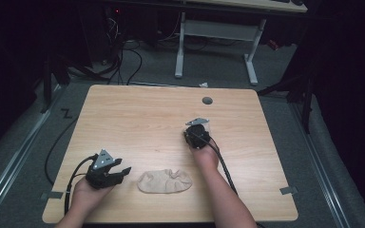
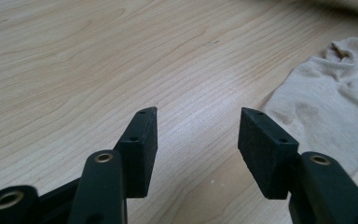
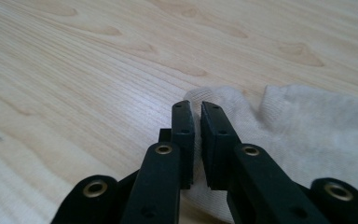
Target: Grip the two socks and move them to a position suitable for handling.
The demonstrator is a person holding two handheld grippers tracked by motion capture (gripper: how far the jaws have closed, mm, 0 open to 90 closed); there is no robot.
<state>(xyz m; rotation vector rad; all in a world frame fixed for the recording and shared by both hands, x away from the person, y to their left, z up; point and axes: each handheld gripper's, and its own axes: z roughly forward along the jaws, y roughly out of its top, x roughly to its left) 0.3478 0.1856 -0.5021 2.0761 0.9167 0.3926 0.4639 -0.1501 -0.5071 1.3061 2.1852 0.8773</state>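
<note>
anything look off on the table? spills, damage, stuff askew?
No spills or damage. The two beige socks are apart: one sock lies crumpled near the front edge beside the open left tongs, the other sock sits mid-table under the right tongs, whose jaws are nearly closed, possibly pinching its edge. The table looks intact.

Two crumpled beige socks [image 1: 164, 181], apart

Lab or office workspace: dark room, grey carpet [image 1: 152, 71], loose cables [image 1: 128, 57], wooden counter [image 1: 138, 114], white-legged desk [image 1: 218, 28] behind.

Sock [image 1: 164, 181] on table [image 1: 138, 118], near front edge, btwn forearms.
</note>
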